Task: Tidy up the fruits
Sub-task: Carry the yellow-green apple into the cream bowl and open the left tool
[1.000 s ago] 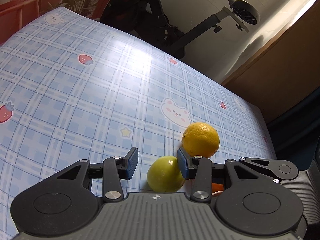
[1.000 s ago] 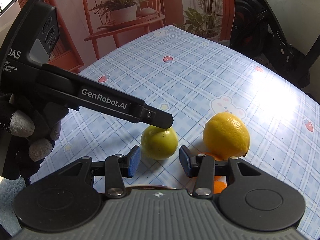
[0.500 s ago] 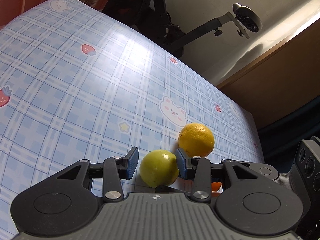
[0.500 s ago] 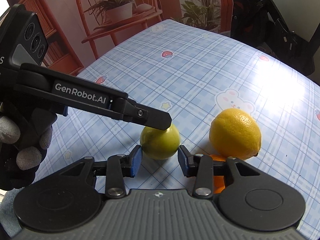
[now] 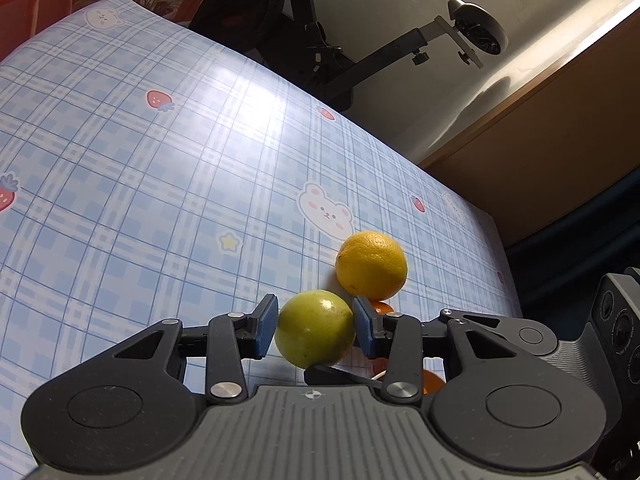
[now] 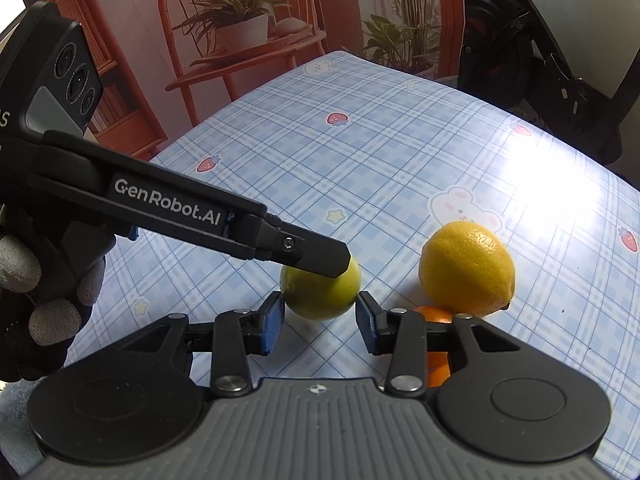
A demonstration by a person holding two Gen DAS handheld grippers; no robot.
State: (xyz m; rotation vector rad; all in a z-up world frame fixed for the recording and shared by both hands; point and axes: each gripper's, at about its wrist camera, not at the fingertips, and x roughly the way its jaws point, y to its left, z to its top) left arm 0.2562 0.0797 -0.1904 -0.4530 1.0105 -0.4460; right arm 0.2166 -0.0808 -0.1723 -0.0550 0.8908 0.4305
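A green round fruit (image 5: pixel 316 330) sits between the blue pads of my left gripper (image 5: pixel 316 328), which is shut on it. In the right wrist view one black finger (image 6: pixel 316 254) of that left gripper lies across the top of the green fruit (image 6: pixel 320 296). My right gripper (image 6: pixel 320 320) is open, and the fruit lies just beyond its fingertips. A yellow lemon-like fruit (image 5: pixel 372 266) (image 6: pixel 466 268) rests on the cloth beside it. A small orange fruit (image 6: pixel 436 314) shows partly behind the right gripper's finger.
The table carries a blue plaid cloth (image 5: pixel 160 200) with bears and strawberries. Its right edge (image 5: pixel 496 248) drops off near the yellow fruit. A gloved hand (image 6: pixel 40 280) holds the left gripper. Red chairs with potted plants (image 6: pixel 240 32) and dark equipment (image 6: pixel 540 60) stand beyond the table.
The left gripper shifted so the green fruit, earlier beside its right pad, now sits centred between both pads. The right gripper's jaws narrowed a little and drew nearer the fruit.
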